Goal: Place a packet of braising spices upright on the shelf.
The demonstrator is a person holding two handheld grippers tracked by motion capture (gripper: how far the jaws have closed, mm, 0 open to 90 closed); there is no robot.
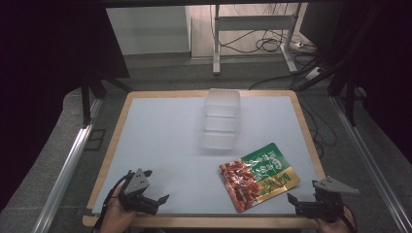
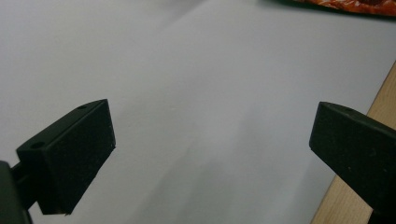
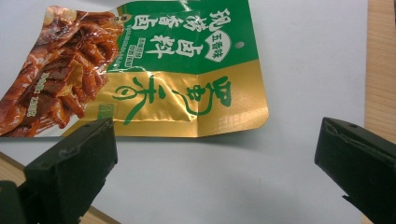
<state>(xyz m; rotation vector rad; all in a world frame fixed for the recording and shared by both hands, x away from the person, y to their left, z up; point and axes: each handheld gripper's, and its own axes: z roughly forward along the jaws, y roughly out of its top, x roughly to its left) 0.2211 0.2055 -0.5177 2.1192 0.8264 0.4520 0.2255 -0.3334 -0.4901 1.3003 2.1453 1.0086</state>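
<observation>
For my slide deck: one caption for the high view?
Two open grippers flank a snack pouch below a clear tray.

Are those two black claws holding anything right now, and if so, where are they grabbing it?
Nothing is held. The left gripper and the right gripper are both open over the table, and the snack packet lies flat, untouched.

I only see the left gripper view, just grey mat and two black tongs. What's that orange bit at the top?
Observer: The corner of a snack packet, green and gold, with red food pictured on it.
Operator: Is anything else on the table?
Observer: Yes, a clear plastic container sits beyond the packet, mid-table.
Operator: Where are the other tongs?
Observer: The right tongs hover open at the near edge, beside the packet and not touching it.
</observation>
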